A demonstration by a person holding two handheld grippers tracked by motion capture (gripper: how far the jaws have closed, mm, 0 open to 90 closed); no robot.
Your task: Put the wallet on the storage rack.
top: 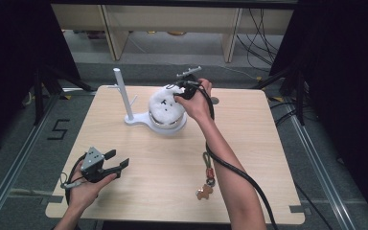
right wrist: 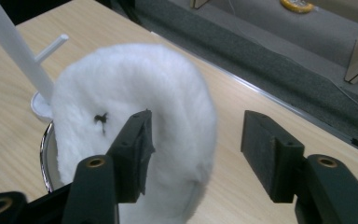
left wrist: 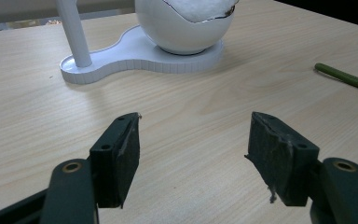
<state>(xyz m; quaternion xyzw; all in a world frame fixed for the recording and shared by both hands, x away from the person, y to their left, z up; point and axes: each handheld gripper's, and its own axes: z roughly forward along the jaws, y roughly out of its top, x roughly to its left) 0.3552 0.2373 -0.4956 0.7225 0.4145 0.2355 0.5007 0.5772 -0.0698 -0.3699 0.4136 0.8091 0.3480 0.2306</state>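
White fluffy hat (right wrist: 135, 107) sits in the bowl (left wrist: 186, 32); the right gripper (right wrist: 196, 149) stands wide open just beside it, holding nothing, one pad (right wrist: 137, 144) near the fur.

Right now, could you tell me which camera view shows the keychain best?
The high view: the keychain lies whole on the table, strap, clip and brown charm. The left gripper view catches just its green strap end at the right edge.
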